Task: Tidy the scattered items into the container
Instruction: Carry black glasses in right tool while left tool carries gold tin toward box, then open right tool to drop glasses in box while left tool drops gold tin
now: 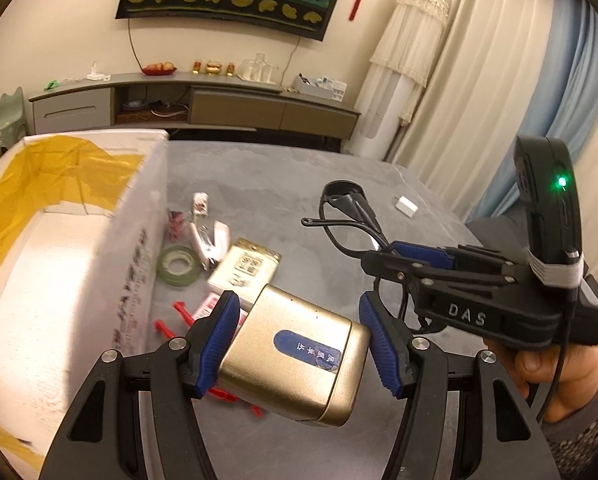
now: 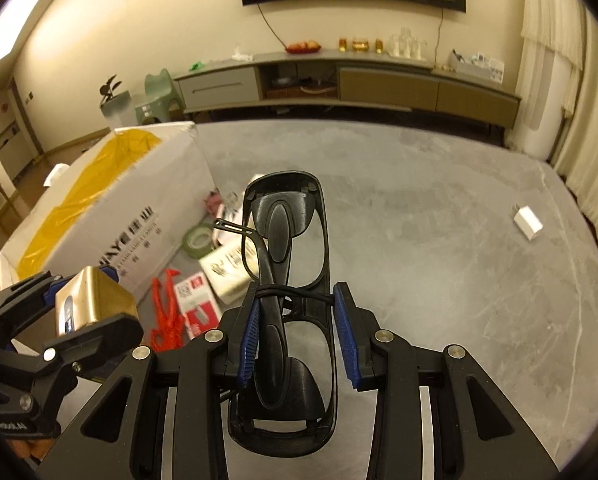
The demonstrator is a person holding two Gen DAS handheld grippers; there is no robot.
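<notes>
My left gripper [image 1: 299,340] is shut on a gold tin [image 1: 291,364] with a blue label and holds it tilted above the grey table [image 1: 283,192], just right of the white foam box [image 1: 59,280] with yellow tape. My right gripper [image 2: 299,336] is shut on a pair of black glasses [image 2: 287,240], lifted off the table. The same gripper [image 1: 383,256] and glasses [image 1: 347,200] also show in the left wrist view. Beside the box wall lie a green tape roll [image 1: 177,266], a pink stapler [image 1: 209,240], a card packet [image 1: 245,266] and red clips [image 1: 167,328].
A small white block [image 2: 528,222] lies alone at the table's far right, near the edge. A red-and-white packet [image 2: 195,300] sits by the clips. A hand [image 1: 539,364] holds the right gripper. A low cabinet [image 2: 339,80] and curtains stand beyond the table.
</notes>
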